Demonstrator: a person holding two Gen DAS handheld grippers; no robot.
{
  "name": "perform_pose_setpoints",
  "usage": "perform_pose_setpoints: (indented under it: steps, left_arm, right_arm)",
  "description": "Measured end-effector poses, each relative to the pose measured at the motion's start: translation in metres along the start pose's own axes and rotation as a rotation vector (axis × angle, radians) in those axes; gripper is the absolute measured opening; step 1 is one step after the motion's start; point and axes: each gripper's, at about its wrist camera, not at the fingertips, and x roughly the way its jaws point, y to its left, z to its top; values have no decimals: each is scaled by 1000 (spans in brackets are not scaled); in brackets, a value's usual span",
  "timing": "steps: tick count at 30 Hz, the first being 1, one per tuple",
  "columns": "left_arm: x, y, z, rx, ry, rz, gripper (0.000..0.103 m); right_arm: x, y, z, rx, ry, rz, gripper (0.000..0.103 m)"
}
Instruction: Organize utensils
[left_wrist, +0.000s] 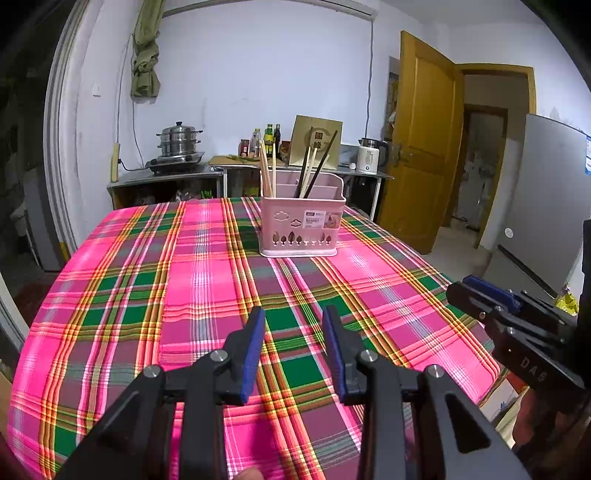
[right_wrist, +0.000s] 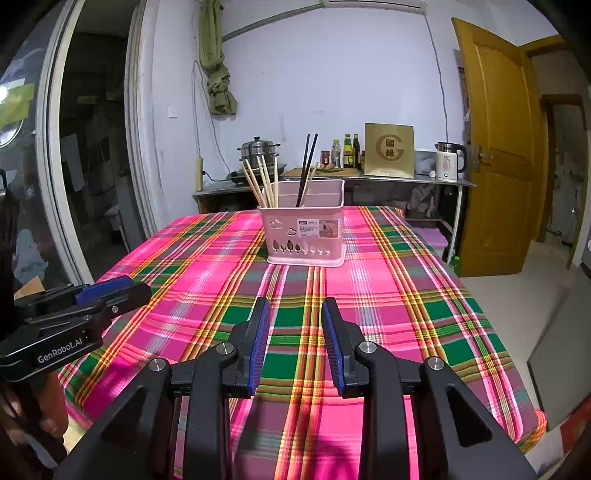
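Basket (left_wrist: 303, 225) of chopsticks (left_wrist: 266, 170) stands well beyond both grippers' open, empty jaws.

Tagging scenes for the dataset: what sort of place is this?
Most likely a home kitchen-dining room: a steamer pot on a stove, an electric kettle on a steel counter, and a table with a plaid cloth holding a pink chopstick basket.

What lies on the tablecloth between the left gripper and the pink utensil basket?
Nothing: in the left wrist view, only bare plaid tablecloth stretches from the open left gripper to the pink utensil basket.
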Motion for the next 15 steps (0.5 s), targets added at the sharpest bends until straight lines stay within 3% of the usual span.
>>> perform_pose_setpoints:
  steps: [15]
  left_arm:
    - [2,1,-3,-7,3,18,34]
  right_arm:
    - [3,4,2,-9,1,-1,30]
